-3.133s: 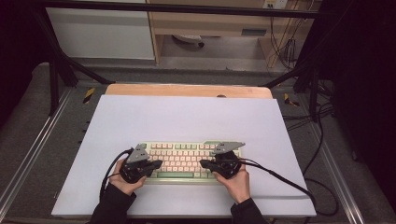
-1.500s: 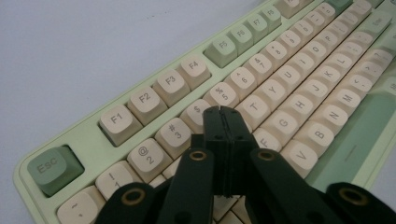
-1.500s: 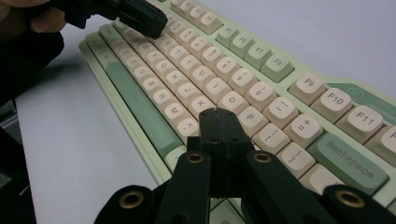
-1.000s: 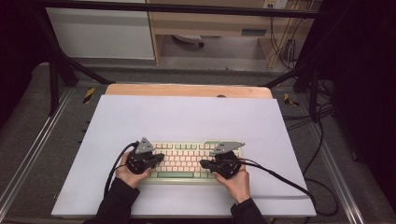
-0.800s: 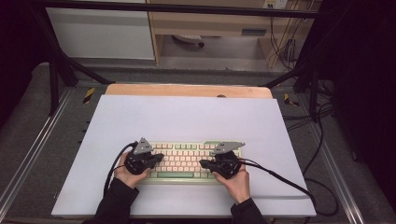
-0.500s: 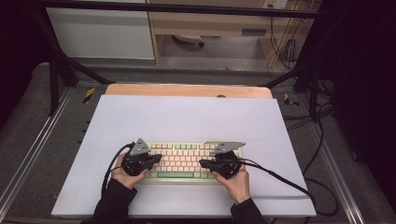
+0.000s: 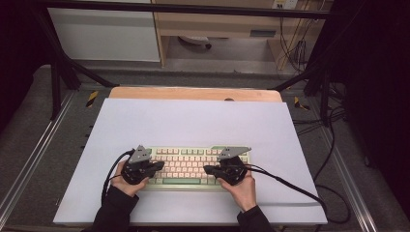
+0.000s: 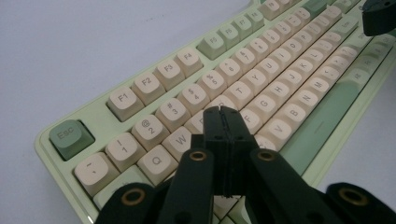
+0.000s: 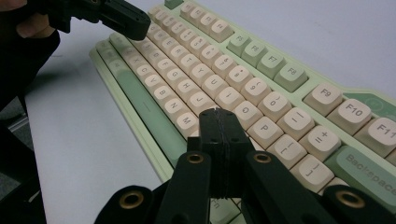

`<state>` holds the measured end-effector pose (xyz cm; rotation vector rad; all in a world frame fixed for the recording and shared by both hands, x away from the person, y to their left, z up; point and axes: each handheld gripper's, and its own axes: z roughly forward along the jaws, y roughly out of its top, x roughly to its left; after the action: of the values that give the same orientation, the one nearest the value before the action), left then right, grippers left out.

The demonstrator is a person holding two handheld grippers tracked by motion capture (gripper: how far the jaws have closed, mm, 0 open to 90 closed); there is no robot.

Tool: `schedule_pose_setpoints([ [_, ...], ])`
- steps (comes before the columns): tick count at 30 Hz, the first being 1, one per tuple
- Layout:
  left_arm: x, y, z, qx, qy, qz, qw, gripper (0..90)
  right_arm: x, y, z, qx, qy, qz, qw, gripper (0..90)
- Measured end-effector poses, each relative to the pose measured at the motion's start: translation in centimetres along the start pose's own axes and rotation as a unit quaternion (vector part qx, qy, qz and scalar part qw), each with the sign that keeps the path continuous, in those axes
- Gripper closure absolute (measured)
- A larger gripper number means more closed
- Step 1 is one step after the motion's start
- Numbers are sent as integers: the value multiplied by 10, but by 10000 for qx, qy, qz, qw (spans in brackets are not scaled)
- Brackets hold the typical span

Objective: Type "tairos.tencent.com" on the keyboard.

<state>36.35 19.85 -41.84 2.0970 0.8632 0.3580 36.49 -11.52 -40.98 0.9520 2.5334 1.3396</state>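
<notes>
A pale green keyboard (image 7: 186, 164) with cream and green keys lies on the white table sheet, near the front. My left gripper (image 7: 159, 166) is shut and hovers over the keyboard's left end; its closed jaws sit above the letter keys near W and E (image 8: 223, 112). My right gripper (image 7: 208, 169) is shut too, over the right half, with its tips above the keys near K and L (image 9: 217, 112). Nothing is held between either pair of jaws. The two grippers point toward each other across the keyboard (image 8: 261, 79) (image 9: 219, 88).
The white sheet (image 7: 193, 121) covers a wooden table (image 7: 193, 93) on a metal frame. Black cables (image 7: 290, 181) trail from both grippers over the sheet and off the right side. Shelving and more cables stand beyond the far edge.
The left gripper has shifted slightly over the keyboard's left end. The right gripper has stayed put.
</notes>
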Motion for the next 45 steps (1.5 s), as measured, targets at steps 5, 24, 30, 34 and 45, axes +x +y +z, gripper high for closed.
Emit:
schedule_pose_setpoints([
  [5, 1, -1, -1, -1, 7, -16, 10000, 898, 3, 2, 3, 28, 44, -14, 10000, 900],
  [24, 2, -3, -1, 18, 7, -27, 10000, 898, 18, 13, 31, 63, 189, -70, 9998, 900],
  [30, 2, -3, -1, 14, 6, -25, 10000, 898, 21, 12, 42, 156, 226, -96, 9996, 900],
  [34, 2, -3, -1, 16, 11, -28, 10000, 898, 22, 13, 48, 183, 255, -91, 9995, 900],
  [45, 2, -3, -1, 14, 14, -24, 10000, 898, 23, 10, 56, 281, 273, -127, 9992, 900],
])
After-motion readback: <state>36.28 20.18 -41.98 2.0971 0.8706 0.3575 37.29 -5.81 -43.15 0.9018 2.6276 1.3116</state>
